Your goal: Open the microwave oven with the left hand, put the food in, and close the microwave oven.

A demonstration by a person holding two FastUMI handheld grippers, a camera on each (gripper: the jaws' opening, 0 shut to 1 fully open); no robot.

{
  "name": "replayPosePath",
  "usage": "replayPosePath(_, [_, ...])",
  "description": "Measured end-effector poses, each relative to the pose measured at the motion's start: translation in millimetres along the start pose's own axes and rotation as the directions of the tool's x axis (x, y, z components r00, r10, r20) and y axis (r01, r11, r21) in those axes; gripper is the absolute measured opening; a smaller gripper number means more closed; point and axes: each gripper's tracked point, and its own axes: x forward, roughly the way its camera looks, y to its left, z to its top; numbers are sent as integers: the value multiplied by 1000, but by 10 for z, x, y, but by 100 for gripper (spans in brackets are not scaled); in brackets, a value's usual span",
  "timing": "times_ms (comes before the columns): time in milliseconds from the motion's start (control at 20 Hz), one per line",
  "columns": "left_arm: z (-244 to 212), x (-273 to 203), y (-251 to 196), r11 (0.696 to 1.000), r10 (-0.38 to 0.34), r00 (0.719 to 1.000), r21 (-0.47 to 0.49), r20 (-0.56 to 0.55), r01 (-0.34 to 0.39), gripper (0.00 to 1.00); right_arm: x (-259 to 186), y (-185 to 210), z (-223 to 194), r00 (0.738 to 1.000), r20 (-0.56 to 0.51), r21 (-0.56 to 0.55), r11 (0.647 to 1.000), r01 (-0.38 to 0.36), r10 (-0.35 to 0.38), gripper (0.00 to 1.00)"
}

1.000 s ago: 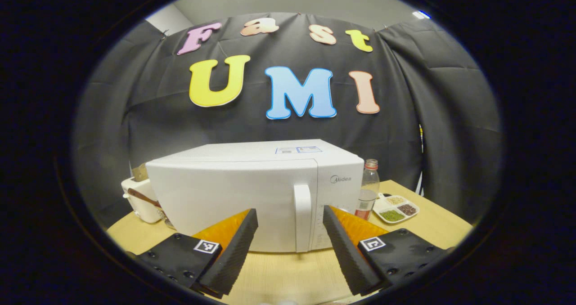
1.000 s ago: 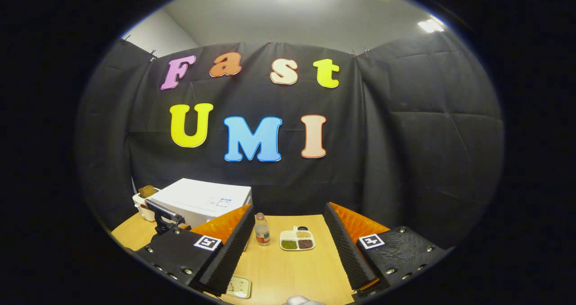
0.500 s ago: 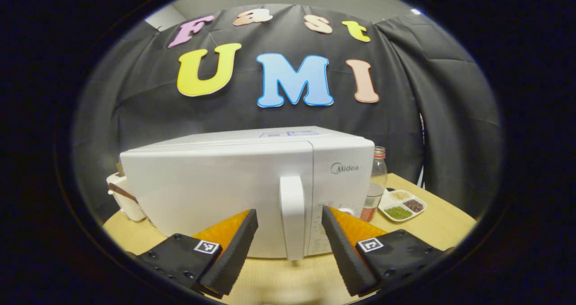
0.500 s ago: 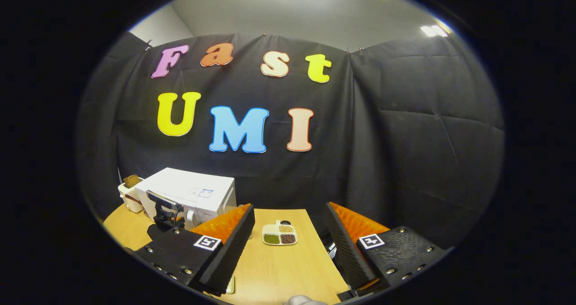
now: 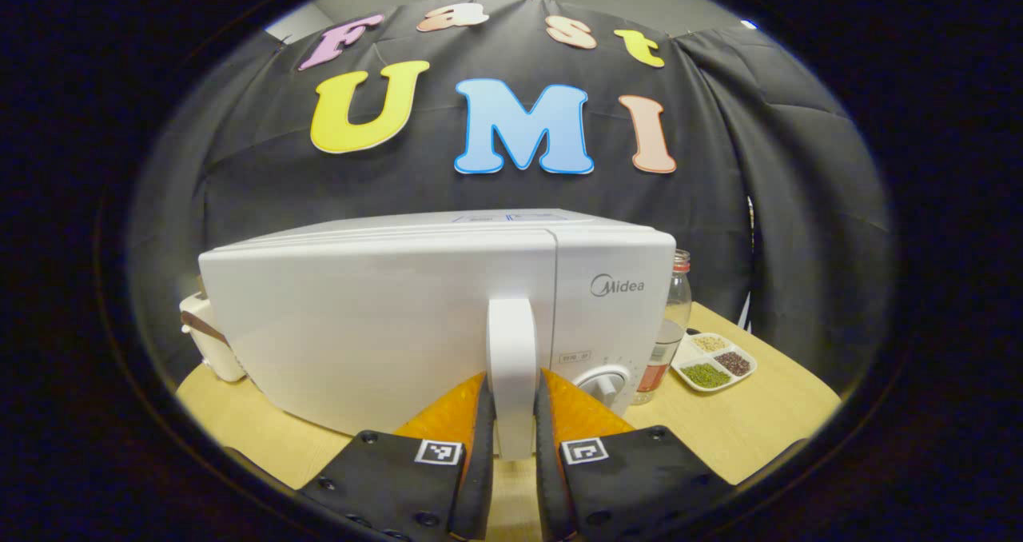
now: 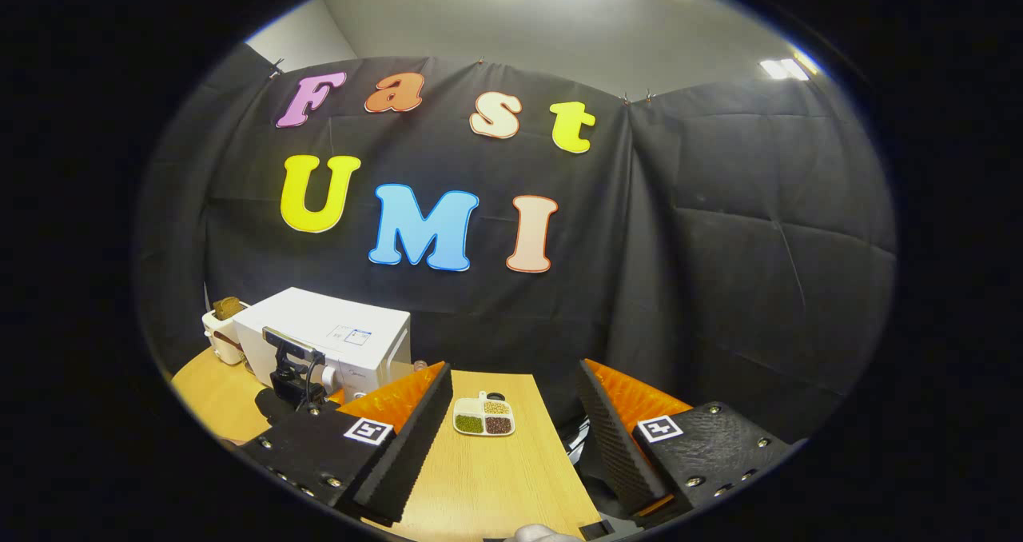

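L gripper view, L to R: a white toaster (image 5: 204,342) pokes out at 9 o'clock behind the microwave oven (image 5: 376,318), which sits on the wooden table (image 5: 767,414) w/ its door flush against the body, i.e. closed. The door handle (image 5: 511,366), a vertical white bar, stands at 6 o'clock of centre, and the left gripper (image 5: 511,438) has both fingers pressed on its lower part, one each side, clamped tight. Right of the handle: the control dial (image 5: 603,384), then a clear bottle (image 5: 667,326) w/ red cap at 3 o'clock, then a divided dish of beans and grains (image 5: 711,362) just beyond it.

R gripper view, L to R: toaster, microwave at 8 o'clock, w/ the left gripper's rear and its camera mount in front of it; the same dish (image 6: 483,416) sits at 6 o'clock on the table. The right gripper (image 6: 511,434) hovers above the table, fingers wide apart, holding nothing.

Step in hand, as judged: grip on handle w/ door shut. That fits either about to pull open or just pushed closed; the oven's inside is hidden, so can't say whether any food is in there. The dish on the table is prob. the food, but unsure.
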Motion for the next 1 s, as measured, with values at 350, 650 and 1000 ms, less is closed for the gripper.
replayPosePath(350, [-24, -11, -4, 1000, -5, 1000, 12, -20, 5, 19, 11, -1, -109, 1000, -23, 25, 1000, -4, 5, 96])
replayPosePath(650, [-13, -19, 2, 1000, -19, 999, 20, -42, 20, 16, 20, 109, -69, 999, -11, 11, 999, -42, 43, 95])
replayPosePath(1000, [-119, -412, 54, 1000, -6, 999, 19, -54, 7, 16, 88, 160, -106, 996, -14, 36, 995, -90, 90, 95])
